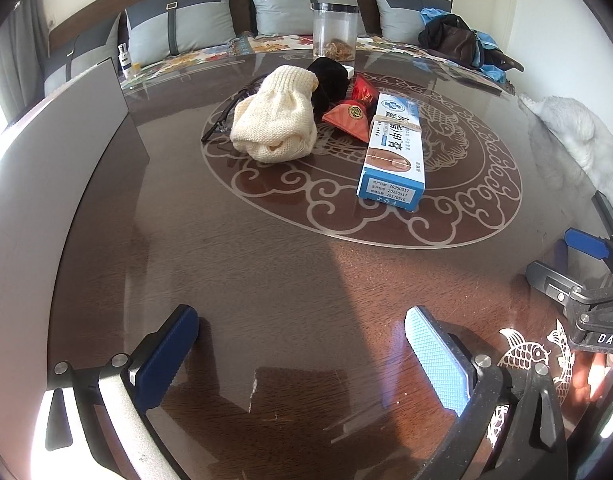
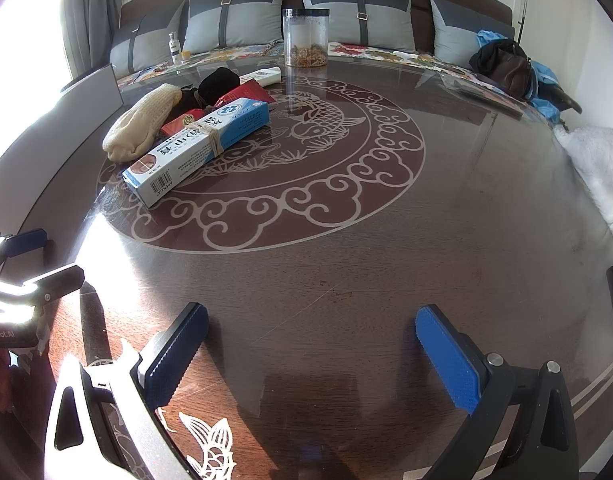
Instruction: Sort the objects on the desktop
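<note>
**Desktop stock, both grippers idle**

Nearest to me: my left gripper (image 1: 302,356), jaws spread wide, nothing between them, low over the glass-topped table (image 1: 290,272). Likewise my right gripper (image 2: 312,354), wide apart and empty over the same dark wood.

Item cluster, well ahead of both tools, on the cloud-patterned medallion, listed left to right from the left wrist view:
- glasses (image 1: 226,114), mostly hidden behind the knitwear
- cream knit piece (image 1: 272,118), bunched, touching the glasses
- black fuzzy item (image 1: 328,80), just behind the knit
- red packets (image 1: 352,114), wedged between knit and box
- blue-and-white medicine box (image 1: 392,148), lying flat, a rubber band round its middle, one end toward me
- white remote (image 2: 262,76), behind the cluster

Farther back: clear lidded jar (image 1: 334,32) at the table's far edge; small bottle (image 1: 124,60) at far left.
</note>
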Demonstrator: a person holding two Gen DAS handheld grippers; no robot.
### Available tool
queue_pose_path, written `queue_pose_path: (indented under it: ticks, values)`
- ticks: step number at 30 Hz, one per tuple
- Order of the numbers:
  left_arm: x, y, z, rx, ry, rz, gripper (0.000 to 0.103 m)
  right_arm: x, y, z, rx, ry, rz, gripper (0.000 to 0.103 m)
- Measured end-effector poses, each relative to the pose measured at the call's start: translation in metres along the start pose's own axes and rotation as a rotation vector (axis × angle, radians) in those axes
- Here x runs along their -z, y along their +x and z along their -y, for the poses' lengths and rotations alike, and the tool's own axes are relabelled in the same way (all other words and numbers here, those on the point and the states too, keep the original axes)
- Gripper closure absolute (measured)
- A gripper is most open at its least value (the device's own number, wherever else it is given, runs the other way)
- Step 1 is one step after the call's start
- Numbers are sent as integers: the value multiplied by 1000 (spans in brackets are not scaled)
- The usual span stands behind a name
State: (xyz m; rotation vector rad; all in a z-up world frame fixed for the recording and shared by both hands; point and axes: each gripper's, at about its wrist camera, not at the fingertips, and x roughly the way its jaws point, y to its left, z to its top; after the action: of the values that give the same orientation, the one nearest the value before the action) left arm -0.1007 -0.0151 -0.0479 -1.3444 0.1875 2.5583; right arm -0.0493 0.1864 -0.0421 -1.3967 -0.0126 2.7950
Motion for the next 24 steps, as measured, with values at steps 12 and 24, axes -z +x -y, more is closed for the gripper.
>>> queue_pose_path:
  ticks: [12,24]
  values:
    - [0,0,0,0,-1,0,0,0,0,0,0,0,0,0]
    - [0,0,0,0,-1,0,0,-67,8,-30,-204,43,-28,0]
